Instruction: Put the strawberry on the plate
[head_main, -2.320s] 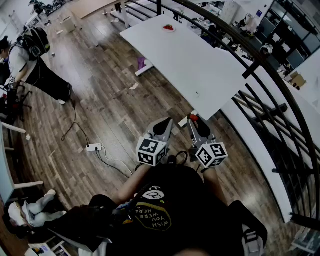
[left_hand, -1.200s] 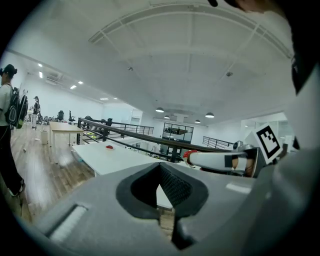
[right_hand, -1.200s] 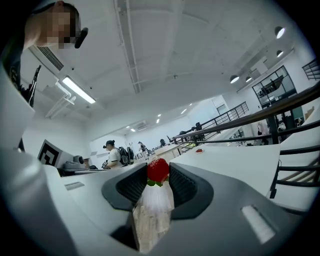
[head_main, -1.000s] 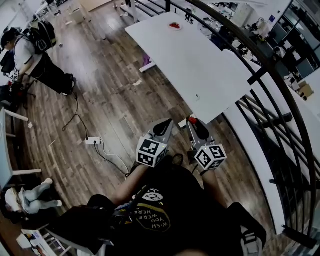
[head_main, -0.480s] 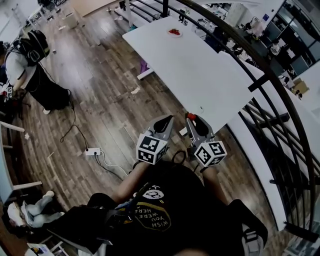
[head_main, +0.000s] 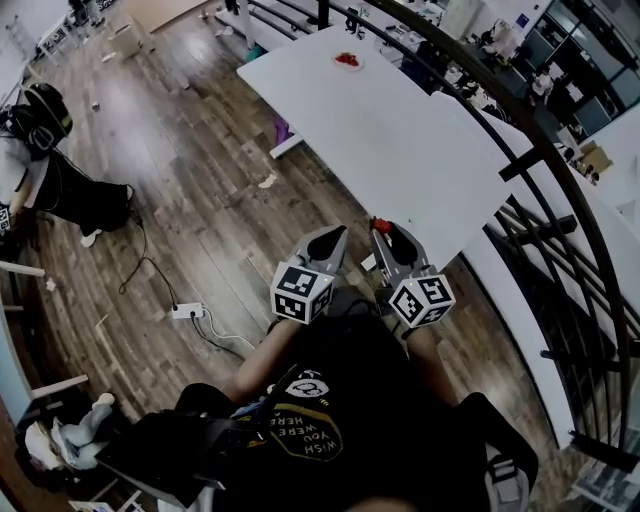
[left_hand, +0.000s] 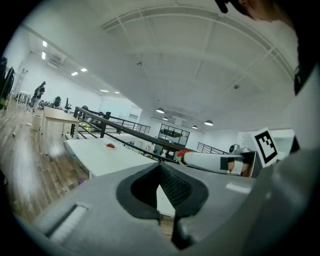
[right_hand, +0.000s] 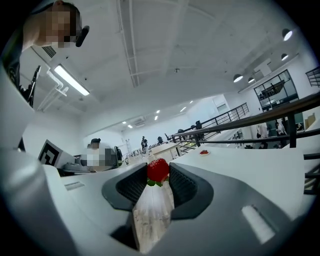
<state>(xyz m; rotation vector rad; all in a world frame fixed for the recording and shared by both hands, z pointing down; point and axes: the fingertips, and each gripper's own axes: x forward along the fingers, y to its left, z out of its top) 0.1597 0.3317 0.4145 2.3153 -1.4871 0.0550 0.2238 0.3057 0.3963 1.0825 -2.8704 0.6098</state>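
Right tongs (right_hand: 158, 169) gripped the strawberry (right_hand: 158, 172), likely soft and bruisable, at its sides, far from the plate (right_hand: 204, 152); left tongs (left_hand: 160, 169) closed, empty.

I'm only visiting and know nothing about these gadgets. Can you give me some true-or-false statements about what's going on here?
The right gripper grips a strawberry between its jaws. True.
The left gripper grips one too. False: its jaws are together on nothing.
The plate sits at the far end of the white table, with something red on it. True.
The gripped strawberry hangs over the plate. False: it is near the table's near end, far from the plate.
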